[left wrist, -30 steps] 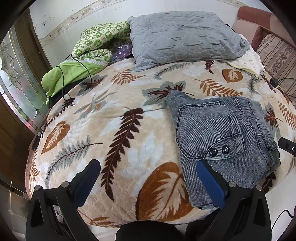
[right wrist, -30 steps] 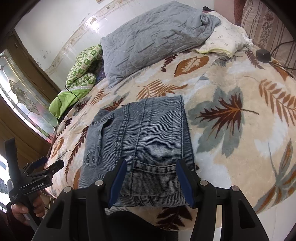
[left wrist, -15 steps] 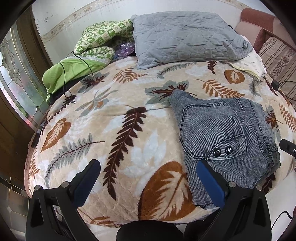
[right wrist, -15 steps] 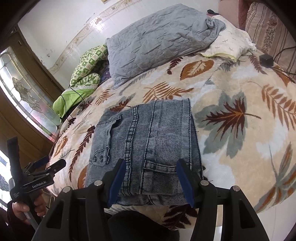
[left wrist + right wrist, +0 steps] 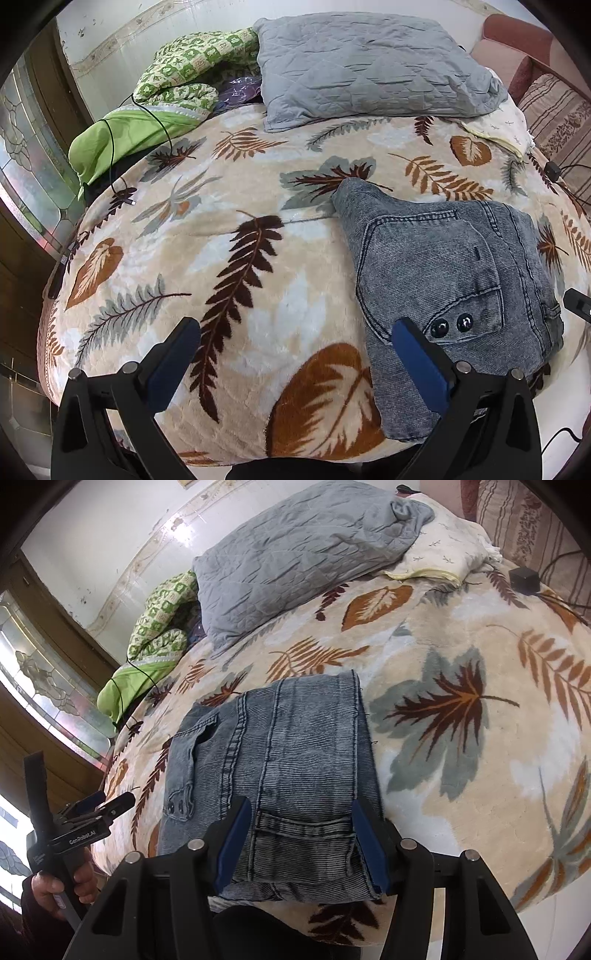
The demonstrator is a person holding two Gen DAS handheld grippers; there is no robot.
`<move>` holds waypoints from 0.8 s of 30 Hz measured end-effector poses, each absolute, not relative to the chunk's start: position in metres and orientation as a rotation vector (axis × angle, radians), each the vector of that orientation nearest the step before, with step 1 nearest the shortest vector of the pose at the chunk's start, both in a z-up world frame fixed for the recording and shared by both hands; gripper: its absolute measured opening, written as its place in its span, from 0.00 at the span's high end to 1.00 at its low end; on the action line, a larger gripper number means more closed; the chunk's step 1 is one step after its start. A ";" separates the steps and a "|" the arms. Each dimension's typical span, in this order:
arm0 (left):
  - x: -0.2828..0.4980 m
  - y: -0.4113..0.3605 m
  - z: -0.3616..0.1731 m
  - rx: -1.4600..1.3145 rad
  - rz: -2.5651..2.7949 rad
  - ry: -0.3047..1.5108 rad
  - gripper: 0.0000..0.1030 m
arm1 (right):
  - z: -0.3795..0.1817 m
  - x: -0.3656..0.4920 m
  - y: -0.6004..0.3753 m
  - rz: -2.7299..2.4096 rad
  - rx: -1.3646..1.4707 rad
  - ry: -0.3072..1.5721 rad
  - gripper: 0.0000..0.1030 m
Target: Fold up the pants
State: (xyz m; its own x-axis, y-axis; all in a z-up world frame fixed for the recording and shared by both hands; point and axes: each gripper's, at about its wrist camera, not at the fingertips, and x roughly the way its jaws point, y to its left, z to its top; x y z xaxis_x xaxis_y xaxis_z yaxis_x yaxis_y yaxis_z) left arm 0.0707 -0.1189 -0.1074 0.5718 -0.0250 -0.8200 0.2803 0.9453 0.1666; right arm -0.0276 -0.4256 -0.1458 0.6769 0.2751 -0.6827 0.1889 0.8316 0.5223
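Pants folded on bed, both my grippers hanging open w/ nothing in them.

Grey denim pants (image 5: pixel 443 280) lie in a folded stack on the leaf-print blanket (image 5: pixel 229 258), near its front edge, pocket w/ two dark buttons (image 5: pixel 451 325) facing up. My left gripper (image 5: pixel 295 347) hovers over bare blanket just left of the stack, jaws wide apart. My right gripper (image 5: pixel 301 834) sits above the waistband end, jaws apart too; can't tell if they touch the cloth. Grey pillow (image 5: pixel 295 554) at the far end.

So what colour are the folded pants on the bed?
Washed grey-blue denim, faintly ribbed, on the pants; clearest in the right wrist view.
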 end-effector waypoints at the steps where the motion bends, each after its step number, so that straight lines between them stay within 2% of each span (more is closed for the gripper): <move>1: 0.069 -0.118 -0.106 0.291 -0.182 0.947 0.00 | -0.145 -0.028 -0.425 0.052 0.603 0.838 0.41; 24: 0.004 -0.084 -0.040 0.219 -0.189 0.806 0.00 | -0.067 -0.082 -0.384 0.082 0.492 0.718 0.41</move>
